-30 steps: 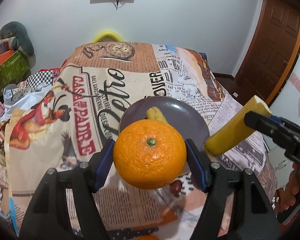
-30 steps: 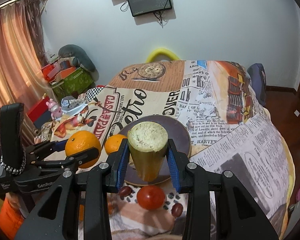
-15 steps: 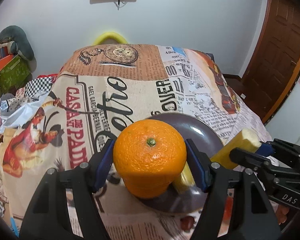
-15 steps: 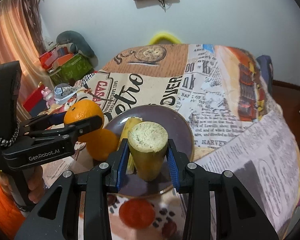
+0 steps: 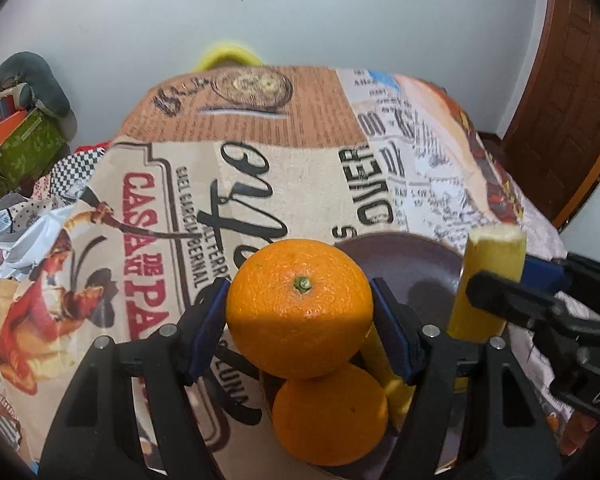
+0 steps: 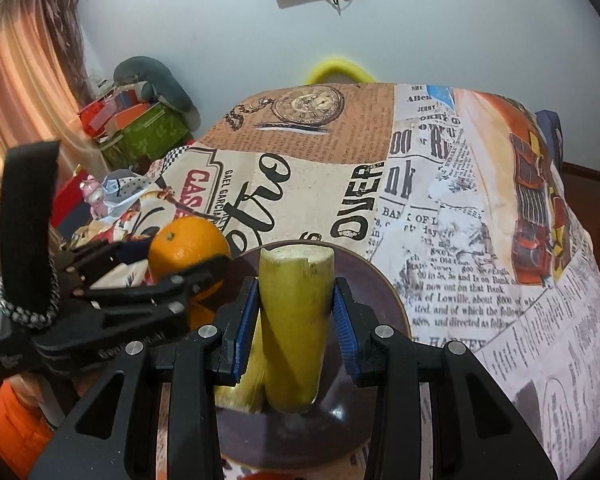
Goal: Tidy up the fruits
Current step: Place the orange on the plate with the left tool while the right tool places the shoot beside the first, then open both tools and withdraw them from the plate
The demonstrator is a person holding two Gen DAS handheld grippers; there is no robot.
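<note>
A table draped in a printed cloth (image 6: 440, 216) of newsprint and vintage lettering fills the room below a pale wall. Near its front edge sits a round, glossy dark purple plate (image 5: 404, 256). The left gripper (image 5: 300, 322) is clamped by its blue pads on a dimpled, round orange (image 5: 299, 307), held directly above a second orange (image 5: 327, 416) resting on the plate's near left part. The right gripper (image 6: 296, 320) is pressed tight around a yellow-green cut stalk piece (image 6: 294, 328), cylindrical with a pale fibrous end, upright over the plate. A second yellow stalk piece (image 5: 382, 364) lies on the plate just right of the lower orange.
</note>
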